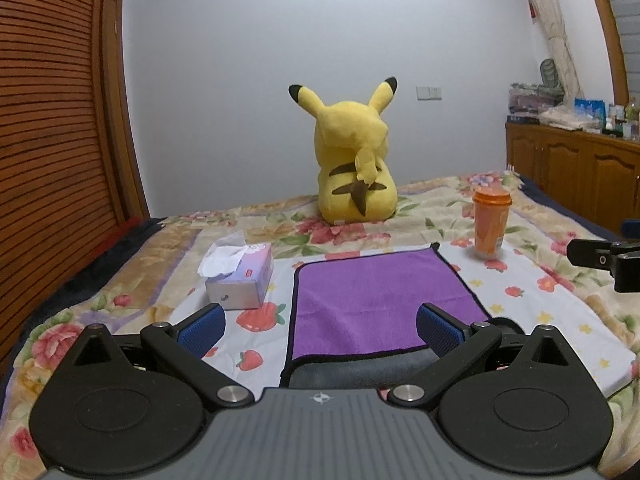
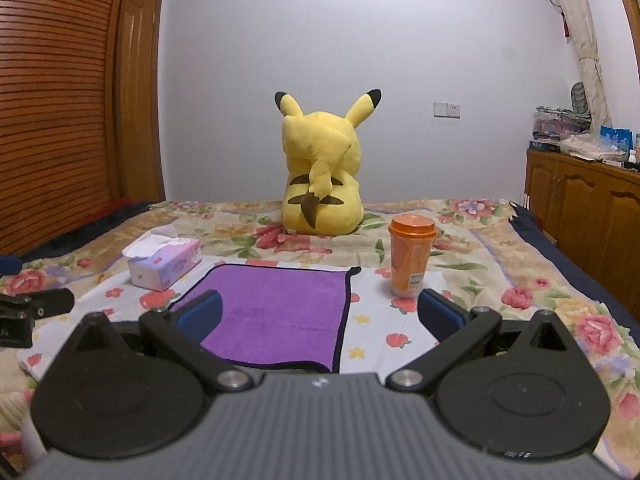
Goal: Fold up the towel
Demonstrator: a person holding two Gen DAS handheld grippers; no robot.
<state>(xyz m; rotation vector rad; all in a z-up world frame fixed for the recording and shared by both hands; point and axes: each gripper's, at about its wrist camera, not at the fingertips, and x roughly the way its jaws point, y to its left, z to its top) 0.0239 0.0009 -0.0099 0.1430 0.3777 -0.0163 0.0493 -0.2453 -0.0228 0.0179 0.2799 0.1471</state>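
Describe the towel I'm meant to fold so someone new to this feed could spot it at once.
On the floral bed cover, in front of the yellow plush toy, a white fruit-print cloth is spread. The towel lies flat on it, between the tissue box and the orange cup. It is the only plain purple thing, edged in black.

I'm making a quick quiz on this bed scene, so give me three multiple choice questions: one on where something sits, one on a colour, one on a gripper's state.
1. The rectangular tissue box lies on which side of the flat purple towel?
A left
B right
C on top

2. The lidded plastic cup is:
A green
B orange
C white

3. The left gripper is:
A shut on the towel
B open
C shut, holding nothing

Answers: 1 A, the box lies left of the towel's edge. 2 B, body and lid are orange. 3 B, its blue pads stand wide apart.
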